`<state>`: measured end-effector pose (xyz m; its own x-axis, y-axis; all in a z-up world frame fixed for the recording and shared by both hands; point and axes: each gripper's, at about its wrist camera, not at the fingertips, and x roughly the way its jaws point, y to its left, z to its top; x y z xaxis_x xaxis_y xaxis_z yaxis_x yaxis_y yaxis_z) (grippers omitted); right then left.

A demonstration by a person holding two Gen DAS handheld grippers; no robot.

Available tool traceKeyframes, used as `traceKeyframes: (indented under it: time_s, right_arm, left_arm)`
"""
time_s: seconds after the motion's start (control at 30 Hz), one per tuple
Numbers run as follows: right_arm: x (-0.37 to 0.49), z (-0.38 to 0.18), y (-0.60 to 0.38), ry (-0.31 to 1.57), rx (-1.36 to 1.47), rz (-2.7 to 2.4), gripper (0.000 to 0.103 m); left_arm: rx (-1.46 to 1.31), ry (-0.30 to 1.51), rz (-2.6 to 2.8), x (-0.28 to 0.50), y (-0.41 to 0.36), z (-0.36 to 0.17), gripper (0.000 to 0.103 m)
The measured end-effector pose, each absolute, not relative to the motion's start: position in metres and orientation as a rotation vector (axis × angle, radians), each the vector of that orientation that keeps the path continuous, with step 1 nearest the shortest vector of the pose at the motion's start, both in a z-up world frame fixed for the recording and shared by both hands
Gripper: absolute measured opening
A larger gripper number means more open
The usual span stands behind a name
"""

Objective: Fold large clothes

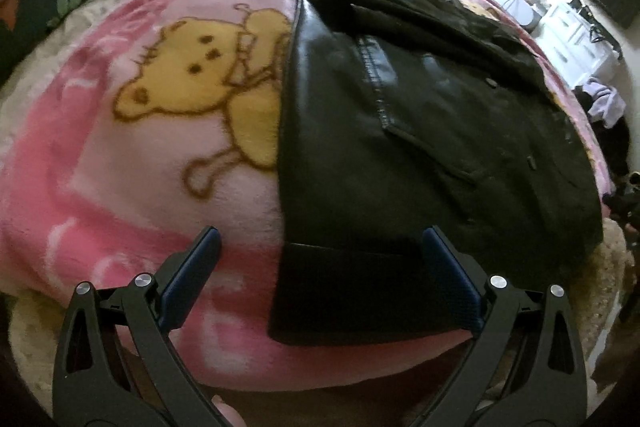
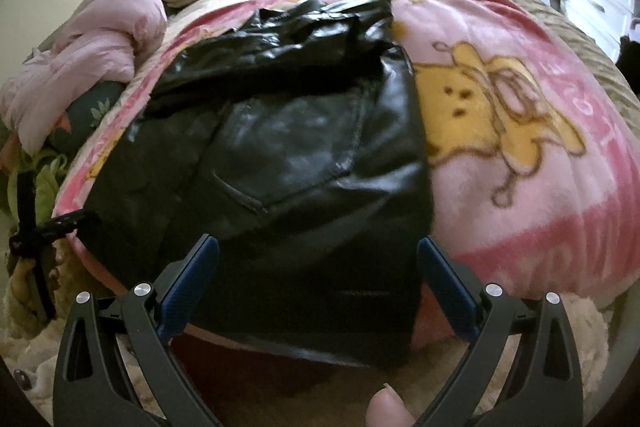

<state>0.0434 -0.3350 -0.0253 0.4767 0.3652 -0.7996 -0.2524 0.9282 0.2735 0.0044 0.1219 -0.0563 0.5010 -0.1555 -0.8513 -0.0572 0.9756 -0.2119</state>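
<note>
With both my left gripper (image 1: 320, 263) and right gripper (image 2: 318, 267) spread wide and empty above the near hem of the black leather jacket (image 1: 400, 131) lying flat on the bed's pink blanket (image 1: 140, 167), I judge the next move to be pinching that hem and folding it toward the collar.

jacket (image 1: 420, 131): glossy black leather | blanket (image 1: 132, 155): fuzzy pink fleece
</note>
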Motion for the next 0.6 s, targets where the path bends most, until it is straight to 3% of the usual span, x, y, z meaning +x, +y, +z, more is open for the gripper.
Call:
traceKeyframes:
  time_s: [0.07, 0.2, 0.43, 0.47, 0.5, 0.53, 0.6]
  right_arm:
    - [0.041, -0.028, -0.341, 1.020, 0.136, 0.376, 0.099]
    - [0.035, -0.030, -0.349, 1.040, 0.126, 0.379, 0.099]
    - [0.035, -0.043, -0.350, 1.087, 0.107, 0.446, 0.097]
    - [0.036, -0.049, -0.349, 1.101, 0.101, 0.452, 0.090]
    - [0.038, -0.056, -0.348, 1.118, 0.104, 0.465, 0.075]
    - [0.039, -0.063, -0.348, 1.120, 0.107, 0.459, 0.075]
    - [0.039, -0.070, -0.347, 1.119, 0.121, 0.463, 0.063]
  left_arm:
    - [-0.254, 1.034, -0.072, 0.005, 0.121, -0.057, 0.086]
    - [-0.286, 1.021, -0.089, 0.004, 0.118, -0.058, 0.049]
    - [-0.287, 1.033, -0.098, 0.004, 0.119, -0.057, 0.046]
    - [-0.299, 1.037, -0.098, 0.005, 0.120, -0.058, 0.046]
    - [-0.302, 1.038, -0.097, 0.005, 0.121, -0.058, 0.048]
    - [-0.302, 1.038, -0.095, 0.006, 0.121, -0.059, 0.048]
    - [-0.301, 1.036, -0.089, 0.006, 0.120, -0.061, 0.049]
